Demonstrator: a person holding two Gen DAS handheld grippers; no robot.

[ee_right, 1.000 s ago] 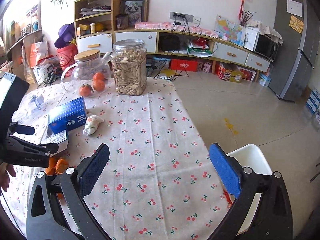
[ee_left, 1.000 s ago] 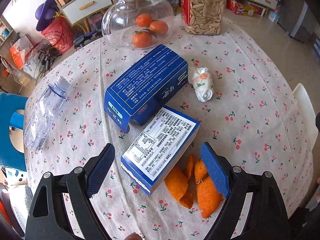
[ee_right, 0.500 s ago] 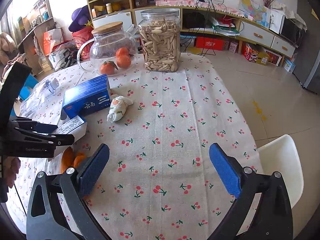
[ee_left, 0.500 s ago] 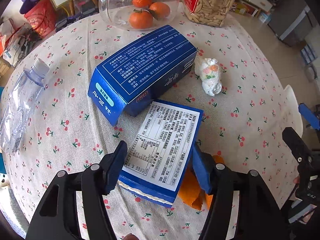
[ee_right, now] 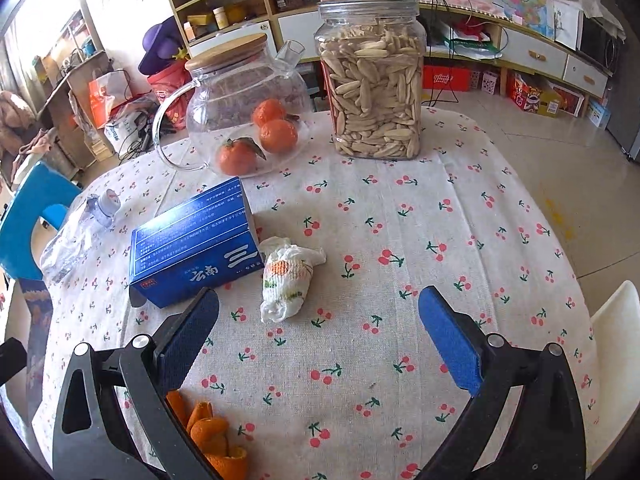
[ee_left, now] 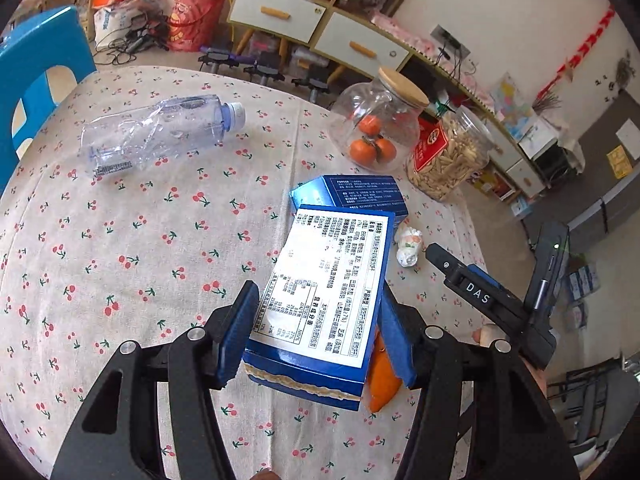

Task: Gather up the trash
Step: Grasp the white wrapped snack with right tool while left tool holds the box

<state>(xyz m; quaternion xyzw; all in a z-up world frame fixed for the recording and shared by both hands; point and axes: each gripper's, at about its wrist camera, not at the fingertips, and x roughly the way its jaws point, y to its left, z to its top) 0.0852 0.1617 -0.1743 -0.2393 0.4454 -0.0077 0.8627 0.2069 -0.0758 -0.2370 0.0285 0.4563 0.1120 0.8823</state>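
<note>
My left gripper [ee_left: 316, 334] now has the small blue box [ee_left: 326, 292] between its pads, jaws closing the last fraction onto its sides, and lifts it clear of the cherry-print tablecloth [ee_left: 140, 240]; a second ago those jaws stood wide over the box as it lay flat beside the large blue box [ee_right: 192, 248]. One piece of trash is thus in hand and, I judge, ready to be carried off. My right gripper [ee_right: 320, 336] hangs wide open and empty just short of the crumpled tissue [ee_right: 290, 280], which lies touching the large blue box on its right; the orange peel [ee_right: 212, 436] sits nearer me than that box, the squashed bottle [ee_left: 160, 136] well to its left
</note>
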